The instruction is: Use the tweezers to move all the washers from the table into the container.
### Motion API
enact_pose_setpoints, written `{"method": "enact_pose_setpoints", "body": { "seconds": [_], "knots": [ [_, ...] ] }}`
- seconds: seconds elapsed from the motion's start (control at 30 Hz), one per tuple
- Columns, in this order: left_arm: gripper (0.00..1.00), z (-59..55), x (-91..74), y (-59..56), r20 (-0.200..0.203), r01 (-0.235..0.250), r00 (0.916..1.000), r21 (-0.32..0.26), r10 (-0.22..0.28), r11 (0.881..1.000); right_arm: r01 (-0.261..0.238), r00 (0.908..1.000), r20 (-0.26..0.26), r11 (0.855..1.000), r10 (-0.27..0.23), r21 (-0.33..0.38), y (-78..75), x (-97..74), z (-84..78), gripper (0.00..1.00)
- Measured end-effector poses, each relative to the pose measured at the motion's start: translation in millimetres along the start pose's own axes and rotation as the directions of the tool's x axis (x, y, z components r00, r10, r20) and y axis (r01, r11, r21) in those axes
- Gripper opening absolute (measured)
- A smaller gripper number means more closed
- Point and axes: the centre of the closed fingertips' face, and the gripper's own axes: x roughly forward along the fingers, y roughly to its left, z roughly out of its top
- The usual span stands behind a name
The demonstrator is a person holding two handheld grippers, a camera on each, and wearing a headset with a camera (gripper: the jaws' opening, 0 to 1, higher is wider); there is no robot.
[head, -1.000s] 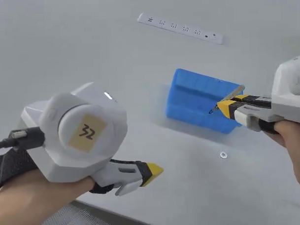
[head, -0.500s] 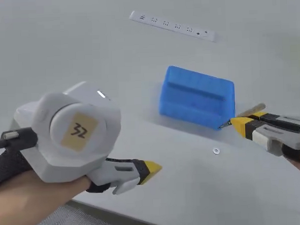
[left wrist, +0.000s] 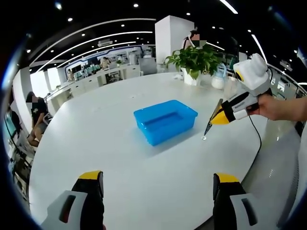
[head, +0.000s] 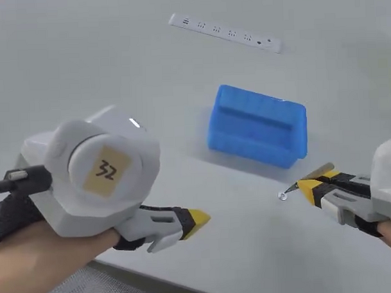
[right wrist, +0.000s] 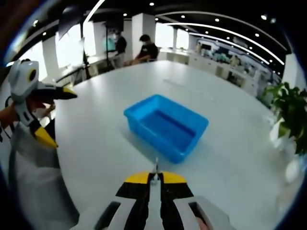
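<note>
The washer (head: 283,195) is laid on the table (head: 116,72) near the container (head: 258,125), right at the tips of the tweezers (head: 318,173) clamped in the right gripper (head: 307,184); pinching cannot be told. The left gripper (head: 199,218) is held wide.

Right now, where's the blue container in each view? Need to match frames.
Head view: blue container right of centre, above the tweezers.
Left gripper view: blue container at centre, left of the tweezers.
Right gripper view: blue container at centre, beyond the tweezers.
Shared landmark: the tweezers in the right claw.
</note>
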Motion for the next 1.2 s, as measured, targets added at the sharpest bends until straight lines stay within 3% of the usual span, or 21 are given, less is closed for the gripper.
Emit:
{"method": "enact_pose_setpoints", "body": {
  "seconds": [0.63, 0.93, 1.03, 1.2],
  "knots": [
    [0.96, 0.5, -0.3, 2.7, -0.006, -0.008, 1.0000, 0.020, 0.008, 1.000, -0.006, 0.9997, -0.024, 1.000, 0.006, 0.020, -3.0, 3.5, -4.3, 0.03],
    [0.95, -1.1, -0.2, 0.7, -0.014, 0.002, 0.9999, 0.033, -0.002, 0.999, -0.032, 0.9987, 0.041, 0.999, 0.030, 0.039, 0.6, -8.1, 21.8, 0.03],
    [0.95, -1.5, -0.4, -0.5, -0.016, 0.004, 0.9999, 0.040, -0.004, 0.999, -0.050, 0.9952, 0.087, 0.996, 0.044, 0.068, 1.1, -12.9, 36.8, 0.03],
    [0.94, -2.5, -1.1, 0.3, -0.020, 0.001, 0.9998, 0.047, 0.000, 0.999, -0.038, 0.9905, 0.134, 0.998, 0.031, 0.049, -2.7, -17.4, 59.0, 0.03]
  ]
}}
